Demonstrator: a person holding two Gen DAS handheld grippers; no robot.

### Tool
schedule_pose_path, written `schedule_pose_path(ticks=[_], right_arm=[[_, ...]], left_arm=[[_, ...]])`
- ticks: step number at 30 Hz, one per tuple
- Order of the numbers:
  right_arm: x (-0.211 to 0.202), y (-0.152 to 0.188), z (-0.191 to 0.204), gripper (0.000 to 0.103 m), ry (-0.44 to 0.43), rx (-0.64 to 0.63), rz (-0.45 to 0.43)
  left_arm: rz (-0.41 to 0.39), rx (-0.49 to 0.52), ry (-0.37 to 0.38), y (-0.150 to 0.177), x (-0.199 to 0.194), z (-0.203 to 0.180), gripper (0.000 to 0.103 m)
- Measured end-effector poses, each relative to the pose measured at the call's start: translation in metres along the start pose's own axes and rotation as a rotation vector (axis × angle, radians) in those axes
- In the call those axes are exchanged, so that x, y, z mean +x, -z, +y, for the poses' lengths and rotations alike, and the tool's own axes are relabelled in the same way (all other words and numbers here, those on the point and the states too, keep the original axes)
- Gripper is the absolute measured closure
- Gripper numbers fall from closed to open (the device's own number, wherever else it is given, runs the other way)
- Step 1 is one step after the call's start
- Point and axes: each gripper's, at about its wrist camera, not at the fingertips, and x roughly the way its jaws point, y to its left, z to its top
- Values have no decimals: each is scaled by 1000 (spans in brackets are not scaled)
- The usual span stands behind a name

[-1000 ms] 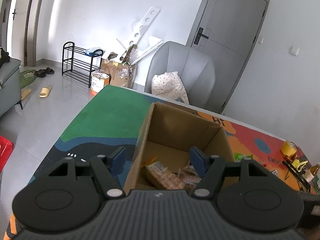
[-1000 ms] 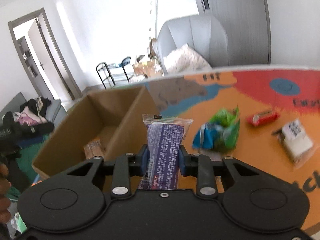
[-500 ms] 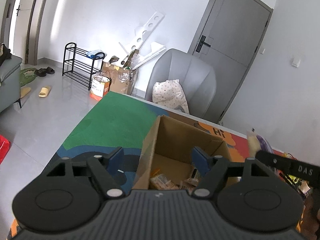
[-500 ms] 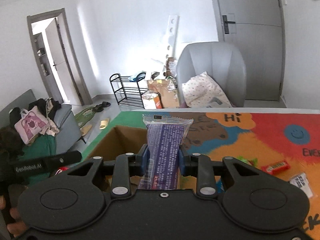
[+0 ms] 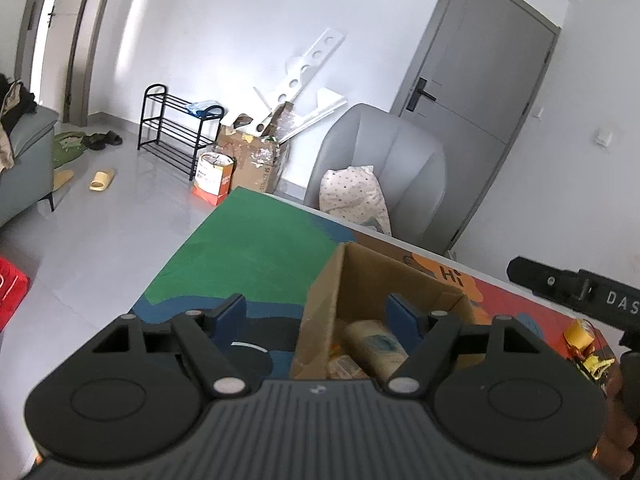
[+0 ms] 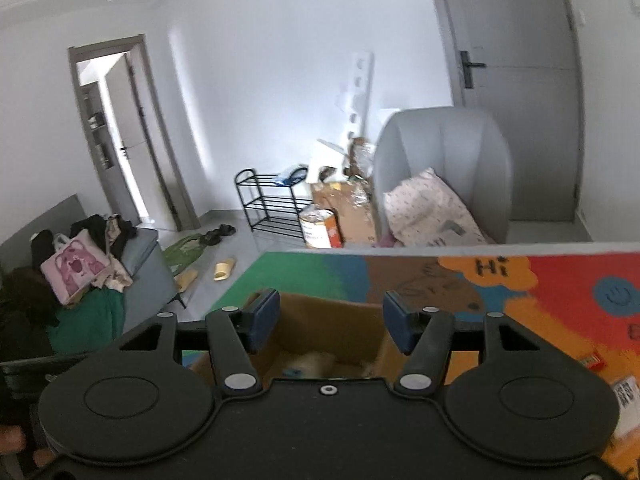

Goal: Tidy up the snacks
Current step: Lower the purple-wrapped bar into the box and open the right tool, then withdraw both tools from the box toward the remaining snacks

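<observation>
Right gripper (image 6: 327,322) stands with its 2 blue-padded fingers spread wide and nothing between them, poised above the cardboard box (image 6: 320,320). Left gripper (image 5: 316,320) is likewise spread and holds nothing, its gap straddling the box's near left wall.

The left wrist view looks down into the box (image 5: 384,284) and shows a pale wrapped snack pack (image 5: 376,346) lying on the contents, long axis running from the near right corner toward the far left wall, with other wrapped snacks (image 5: 340,366) beside it at the near wall. The right wrist view shows the same interior only as a blur; a pale packet (image 6: 316,362) is probably that pack.

The box sits on a painted table (image 5: 256,248), over its green and blue-black zones. Only the right wrist view shows the orange and red part of the table (image 6: 560,280), where a red wrapper (image 6: 592,360) and a white packet (image 6: 626,394) lie well apart from the box. Only the left wrist view shows a yellow tape roll (image 5: 580,332) near the table's right edge and the right gripper's black body (image 5: 576,288).
</observation>
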Motion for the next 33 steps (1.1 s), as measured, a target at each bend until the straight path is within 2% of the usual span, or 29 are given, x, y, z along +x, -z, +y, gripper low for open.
schedule_pose_path(ticks=[9, 14, 19, 21, 28, 33], right_arm=[[-17, 13, -32, 41, 53, 44, 35], [-31, 21, -48, 32, 76, 68, 37], [-44, 28, -68, 12, 89, 101, 43], [-49, 31, -76, 9, 90, 116, 46], [-65, 42, -106, 1, 117, 158, 47], [-72, 49, -129, 0, 130, 199, 53]], left_arm=[[21, 53, 42, 7, 8, -31, 23], [18, 84, 53, 13, 10, -53, 17], [26, 120, 57, 18, 14, -76, 11], [32, 140, 65, 22, 15, -86, 10], [65, 188, 90, 35, 22, -118, 9], [87, 216, 103, 43, 24, -139, 9]])
